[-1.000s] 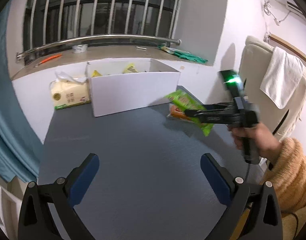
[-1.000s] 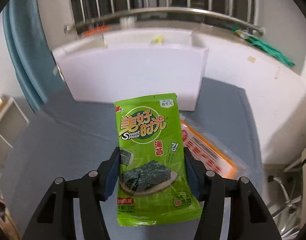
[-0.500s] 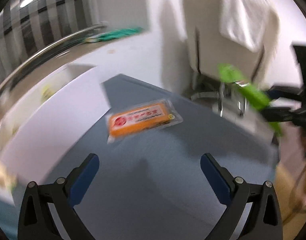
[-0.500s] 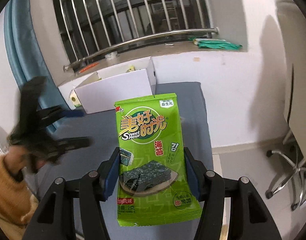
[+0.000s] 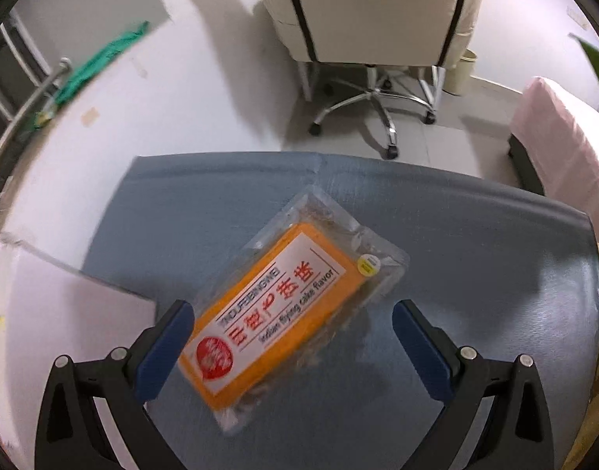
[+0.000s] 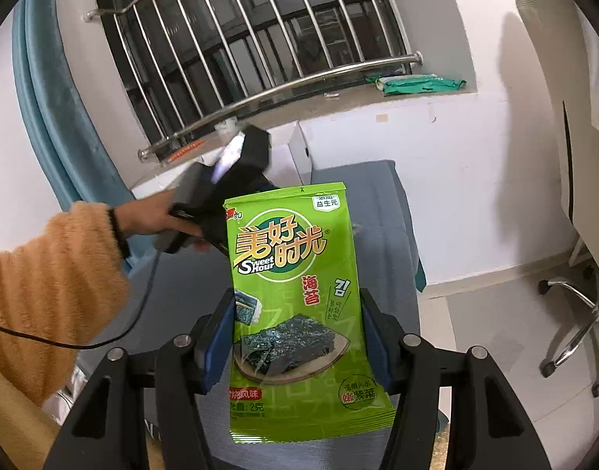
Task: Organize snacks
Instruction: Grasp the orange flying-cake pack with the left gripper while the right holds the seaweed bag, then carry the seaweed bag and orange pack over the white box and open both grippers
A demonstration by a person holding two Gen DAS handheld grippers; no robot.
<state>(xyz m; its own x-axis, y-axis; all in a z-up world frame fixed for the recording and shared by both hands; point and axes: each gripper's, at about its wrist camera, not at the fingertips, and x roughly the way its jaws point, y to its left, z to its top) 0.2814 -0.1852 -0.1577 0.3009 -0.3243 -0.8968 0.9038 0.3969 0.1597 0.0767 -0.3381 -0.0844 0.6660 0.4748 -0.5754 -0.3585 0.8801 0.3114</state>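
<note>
The left gripper (image 5: pixel 291 337) hangs over the grey tabletop (image 5: pixel 475 274) with jaws spread; the orange cake packet (image 5: pixel 287 309) lies flat between them, running toward 1 o'clock. The right gripper (image 6: pixel 297 337) pinches an upright green seaweed packet (image 6: pixel 295 305).

Seaweed pouch (image 6: pixel 299 305): glossy green plastic film. Cake pack (image 5: pixel 295 305): clear shiny wrap w/ orange card insert. Table cover (image 5: pixel 475 274): matt grey textured. Sleeve (image 6: pixel 45 286): fuzzy fleece. Window bars (image 6: pixel 260 31): polished metal.

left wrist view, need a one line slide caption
Open left gripper poised over an orange snack packet lying on the blue-grey table.
</note>
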